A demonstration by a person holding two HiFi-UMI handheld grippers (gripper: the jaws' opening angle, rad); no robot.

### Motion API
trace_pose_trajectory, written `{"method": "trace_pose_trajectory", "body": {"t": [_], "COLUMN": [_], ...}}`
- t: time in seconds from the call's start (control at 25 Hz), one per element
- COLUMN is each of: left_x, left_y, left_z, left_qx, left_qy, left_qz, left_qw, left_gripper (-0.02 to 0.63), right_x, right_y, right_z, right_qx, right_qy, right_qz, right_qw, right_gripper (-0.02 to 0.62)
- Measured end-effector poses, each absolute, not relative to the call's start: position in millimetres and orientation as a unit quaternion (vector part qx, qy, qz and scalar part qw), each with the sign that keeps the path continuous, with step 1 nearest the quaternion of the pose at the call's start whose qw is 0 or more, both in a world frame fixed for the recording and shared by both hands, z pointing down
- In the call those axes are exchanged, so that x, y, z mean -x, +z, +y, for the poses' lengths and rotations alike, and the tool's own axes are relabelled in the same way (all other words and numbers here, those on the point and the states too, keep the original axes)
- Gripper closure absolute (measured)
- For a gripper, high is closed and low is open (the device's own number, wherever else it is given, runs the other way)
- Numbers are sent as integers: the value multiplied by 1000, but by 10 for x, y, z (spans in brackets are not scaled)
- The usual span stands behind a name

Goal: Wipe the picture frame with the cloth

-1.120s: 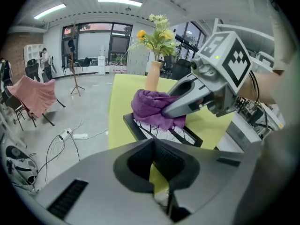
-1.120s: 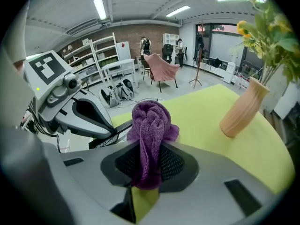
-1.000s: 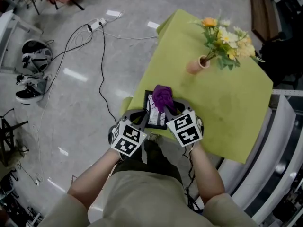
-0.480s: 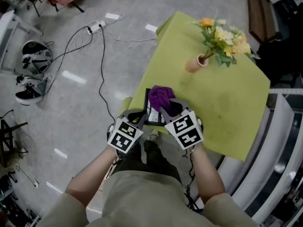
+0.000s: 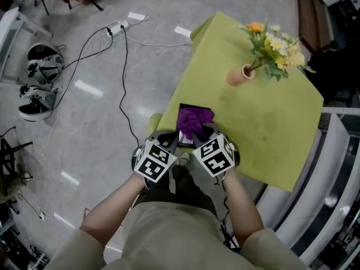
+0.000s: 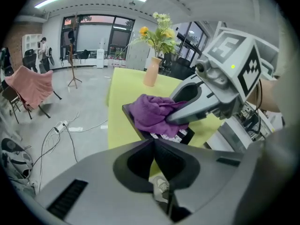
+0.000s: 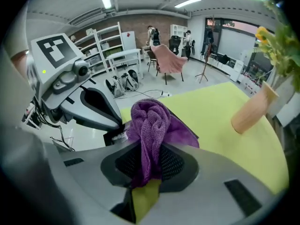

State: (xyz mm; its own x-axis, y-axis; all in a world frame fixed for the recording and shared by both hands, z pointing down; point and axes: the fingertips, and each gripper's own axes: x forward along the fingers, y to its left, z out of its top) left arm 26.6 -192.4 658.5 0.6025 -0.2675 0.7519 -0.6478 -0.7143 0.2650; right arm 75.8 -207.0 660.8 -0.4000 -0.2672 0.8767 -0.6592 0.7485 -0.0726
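A black picture frame (image 5: pixel 192 107) lies at the near edge of the green-covered table (image 5: pixel 264 122). A purple cloth (image 5: pixel 194 121) is bunched on its face. My right gripper (image 5: pixel 201 135) is shut on the cloth (image 7: pixel 150 121), whose folds run down between the jaws and press on the frame (image 7: pixel 115 136). My left gripper (image 5: pixel 173 142) sits at the frame's near left edge. In the left gripper view its jaws meet at the frame's (image 6: pixel 183 136) lower edge, so the left gripper (image 6: pixel 153 140) looks shut on that edge. The two grippers are side by side, almost touching.
A tan vase (image 5: pixel 241 75) of yellow and white flowers (image 5: pixel 275 41) stands at the table's far side. Cables (image 5: pixel 121 66) and a power strip (image 5: pixel 119 27) lie on the floor to the left, with shoes (image 5: pixel 36 108) beyond. A white structure (image 5: pixel 332 167) borders the table's right.
The right gripper has drawn the purple cloth from the frame's far part toward its near part. The left gripper has stayed at the frame's near edge.
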Motion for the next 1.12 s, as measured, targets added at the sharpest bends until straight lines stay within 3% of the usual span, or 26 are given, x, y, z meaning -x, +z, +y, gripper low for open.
{"method": "trace_pose_trajectory", "body": {"t": [0.44, 0.8, 0.96, 1.12], "left_x": [-247, -245, -233, -244], "left_y": [6596, 6572, 6559, 6565], "left_z": [-1923, -1900, -1905, -1896], "left_qx": [-861, -863, -866, -869], "left_qy": [348, 340, 312, 337], "left_qz": [-262, -251, -247, -243], "left_qw": [263, 277, 301, 268], "left_gripper": [594, 597, 597, 597], "right_x": [-1445, -598, -418, -450], "right_y": [6486, 6206, 6475, 6582], "right_z": [-2007, -1780, -1618, -1529], "right_qx": [-375, -307, -298, -295], "right_qy": [218, 272, 301, 266], "right_qz": [-755, -821, -808, -800], "right_qw": [491, 397, 410, 449], "right_gripper": [506, 506, 506, 506]}}
